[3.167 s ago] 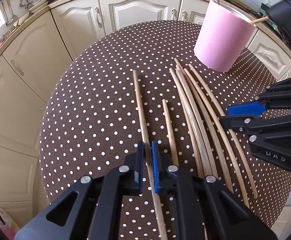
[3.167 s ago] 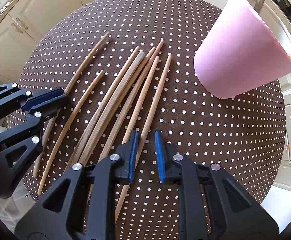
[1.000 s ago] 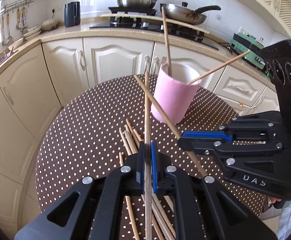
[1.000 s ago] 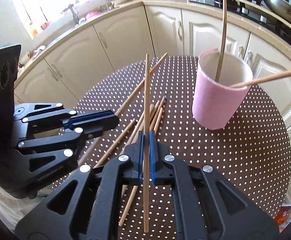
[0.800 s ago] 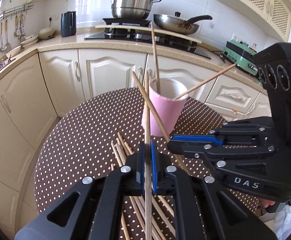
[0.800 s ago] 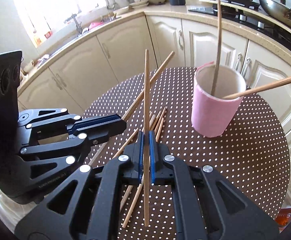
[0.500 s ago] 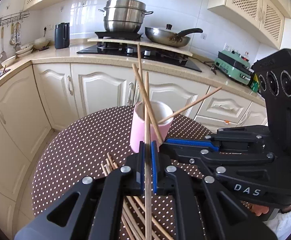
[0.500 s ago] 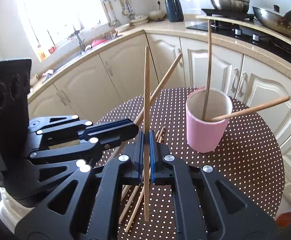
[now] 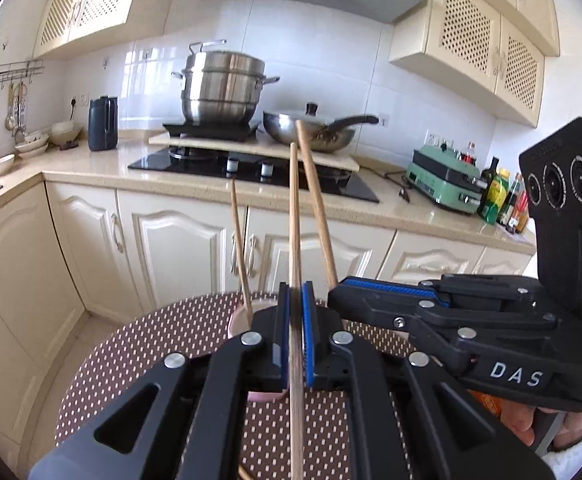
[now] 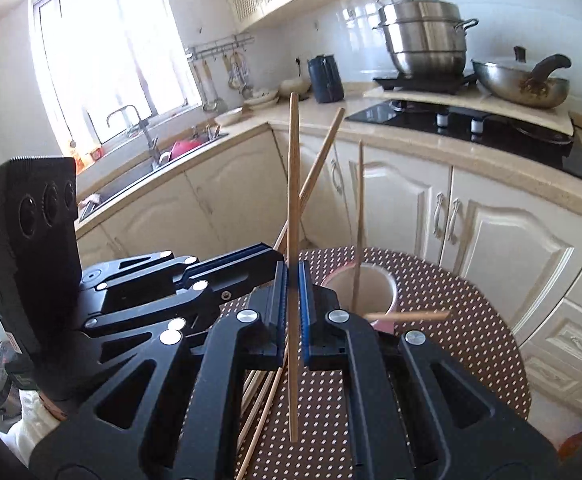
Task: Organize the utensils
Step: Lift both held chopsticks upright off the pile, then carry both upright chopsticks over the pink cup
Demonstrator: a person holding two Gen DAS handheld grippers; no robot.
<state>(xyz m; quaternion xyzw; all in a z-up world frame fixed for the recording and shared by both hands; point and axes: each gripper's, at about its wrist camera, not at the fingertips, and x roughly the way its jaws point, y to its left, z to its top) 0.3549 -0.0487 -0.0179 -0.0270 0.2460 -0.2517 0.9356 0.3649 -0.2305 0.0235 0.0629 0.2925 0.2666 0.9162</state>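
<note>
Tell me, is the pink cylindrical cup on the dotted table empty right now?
No: in the right wrist view the pink cylindrical cup already holds two wooden chopsticks, one upright and one leaning out over its rim.

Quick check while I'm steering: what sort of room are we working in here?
A home kitchen, by the look of it: a steel stacked pot and a wok sit on a black hob, with a sink and tap under the window and cream cabinets behind the dotted table.
</note>
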